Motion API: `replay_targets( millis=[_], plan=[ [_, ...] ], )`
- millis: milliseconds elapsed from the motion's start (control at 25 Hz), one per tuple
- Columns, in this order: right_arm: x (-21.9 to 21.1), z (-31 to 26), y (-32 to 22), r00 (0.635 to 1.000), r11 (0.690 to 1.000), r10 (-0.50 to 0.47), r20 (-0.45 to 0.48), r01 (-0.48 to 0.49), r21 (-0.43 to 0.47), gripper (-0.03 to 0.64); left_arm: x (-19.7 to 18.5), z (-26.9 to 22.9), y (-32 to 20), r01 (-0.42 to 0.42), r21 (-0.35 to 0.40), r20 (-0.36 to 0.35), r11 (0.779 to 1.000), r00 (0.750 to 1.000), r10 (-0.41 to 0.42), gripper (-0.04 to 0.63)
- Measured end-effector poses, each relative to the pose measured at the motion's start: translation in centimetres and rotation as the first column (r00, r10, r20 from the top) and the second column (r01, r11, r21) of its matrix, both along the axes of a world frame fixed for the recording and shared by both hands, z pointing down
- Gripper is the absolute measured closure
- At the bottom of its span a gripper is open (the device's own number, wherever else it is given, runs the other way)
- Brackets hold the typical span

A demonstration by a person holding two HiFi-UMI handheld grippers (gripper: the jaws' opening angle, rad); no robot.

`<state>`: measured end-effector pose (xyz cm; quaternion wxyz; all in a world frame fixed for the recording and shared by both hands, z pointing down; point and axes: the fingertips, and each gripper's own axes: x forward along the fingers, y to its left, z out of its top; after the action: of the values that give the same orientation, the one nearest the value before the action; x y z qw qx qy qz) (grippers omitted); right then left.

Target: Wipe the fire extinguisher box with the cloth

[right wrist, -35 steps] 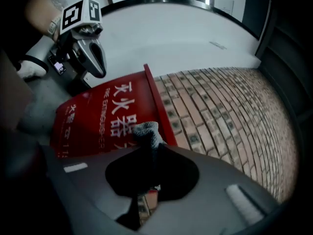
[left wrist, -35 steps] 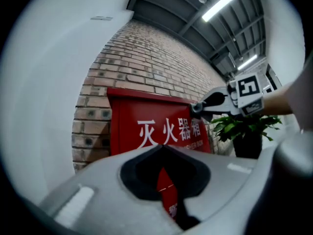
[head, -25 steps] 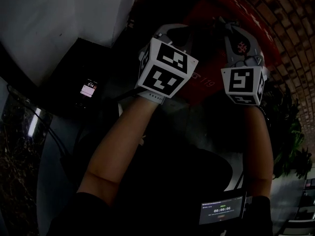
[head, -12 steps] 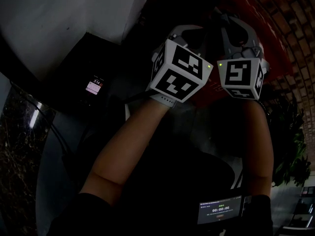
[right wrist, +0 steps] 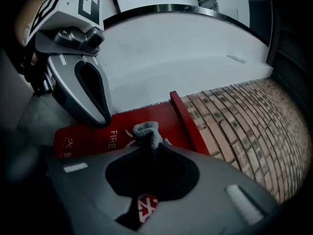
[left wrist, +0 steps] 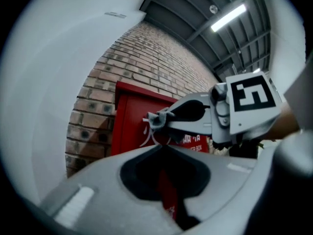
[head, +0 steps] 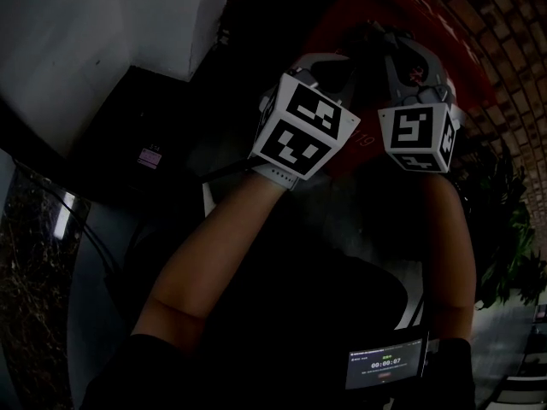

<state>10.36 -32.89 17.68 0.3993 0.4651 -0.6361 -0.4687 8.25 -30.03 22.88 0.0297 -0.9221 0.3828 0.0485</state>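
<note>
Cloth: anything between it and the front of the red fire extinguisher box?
Nothing visible. The right gripper pinches the cloth, and the fire extinguisher box face lies directly behind it. The left gripper, shut and empty, sits off to one side, not between them. Whether the cloth touches the box can't be told.

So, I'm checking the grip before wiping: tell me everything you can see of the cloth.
The cloth is grey, knitted-looking, bunched into a wad. The right gripper has its jaws closed on it, a tuft poking past the tips, in front of the red fire extinguisher box. Contact with the box can't be told.
</note>
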Motion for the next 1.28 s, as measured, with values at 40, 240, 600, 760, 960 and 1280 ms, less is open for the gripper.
replay_targets(
  millis=[40, 240, 600, 760, 960, 1280],
  plan=[
    [0.9, 0.0, 0.2, 1.000, 1.000, 0.014, 0.004, -0.014, -0.001, 0.588, 0.5, 0.1, 0.2, -0.010, 0.000, 0.006, 1.000, 1.000, 0.010, 0.592],
    [5.7, 0.0, 0.9, 0.996, 0.996, 0.090, 0.008, -0.090, -0.008, 0.588, 3.2, 0.1, 1.5, -0.055, 0.012, 0.030, 0.998, 0.998, 0.055, 0.592],
    [14.1, -0.3, 2.4, 0.974, 0.974, 0.226, 0.019, -0.226, -0.018, 0.588, 6.0, 0.5, 3.4, -0.114, 0.021, 0.067, 0.993, 0.991, 0.112, 0.592],
    [17.5, -0.2, 3.0, 0.960, 0.960, 0.280, 0.018, -0.280, -0.031, 0.588, 6.0, 1.1, 3.3, -0.106, 0.014, 0.079, 0.994, 0.991, 0.105, 0.592],
    [21.1, 0.1, 3.7, 0.938, 0.938, 0.346, 0.011, -0.345, -0.044, 0.588, 6.0, 1.4, 3.2, -0.101, 0.008, 0.089, 0.995, 0.991, 0.100, 0.592],
    [20.6, -0.8, 5.2, 0.936, 0.936, 0.352, -0.011, -0.352, -0.021, 0.588, 4.8, 0.9, 2.9, -0.078, 0.009, 0.073, 0.997, 0.994, 0.077, 0.592]
  ],
)
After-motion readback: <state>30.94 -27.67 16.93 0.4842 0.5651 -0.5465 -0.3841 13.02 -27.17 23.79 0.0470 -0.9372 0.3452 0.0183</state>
